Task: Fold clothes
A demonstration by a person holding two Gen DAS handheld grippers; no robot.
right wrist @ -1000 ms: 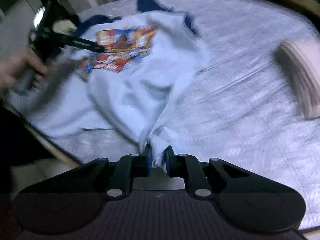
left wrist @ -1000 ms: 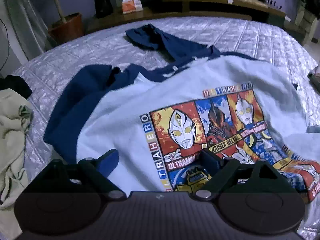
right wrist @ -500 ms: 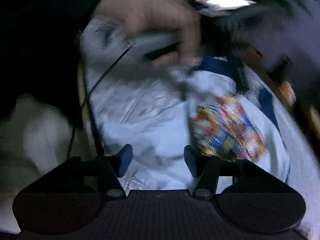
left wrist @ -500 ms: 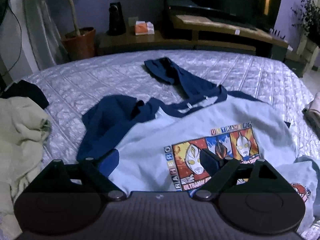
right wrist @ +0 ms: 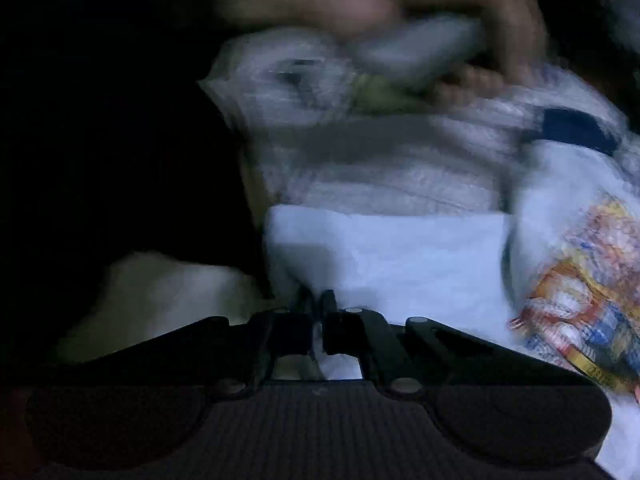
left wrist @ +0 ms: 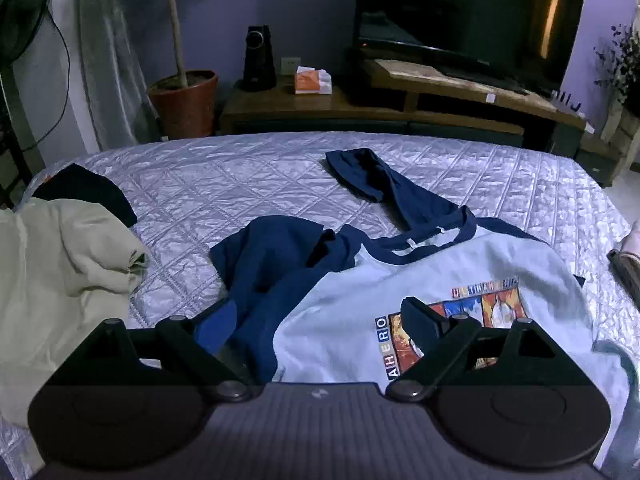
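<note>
A light blue shirt [left wrist: 420, 280] with navy sleeves [left wrist: 276, 264] and a cartoon print lies face up on the quilted bed [left wrist: 224, 184]. My left gripper [left wrist: 320, 320] is open and empty above the shirt's near left part. In the blurred right wrist view, my right gripper [right wrist: 318, 320] is shut on the shirt's light blue hem [right wrist: 384, 248]. The print [right wrist: 580, 308] shows to its right. The person's hand [right wrist: 360, 4] is a blur above.
A cream garment [left wrist: 52, 264] and a dark one [left wrist: 88, 192] lie on the bed's left. A potted plant [left wrist: 184, 100], a wooden TV bench [left wrist: 360, 104] with a tissue box [left wrist: 312, 80] and a TV [left wrist: 468, 20] stand beyond the bed.
My left gripper has pulled back and tilted up, staying open. My right gripper let go of the shirt, swung to the near hem, and has shut on it again.
</note>
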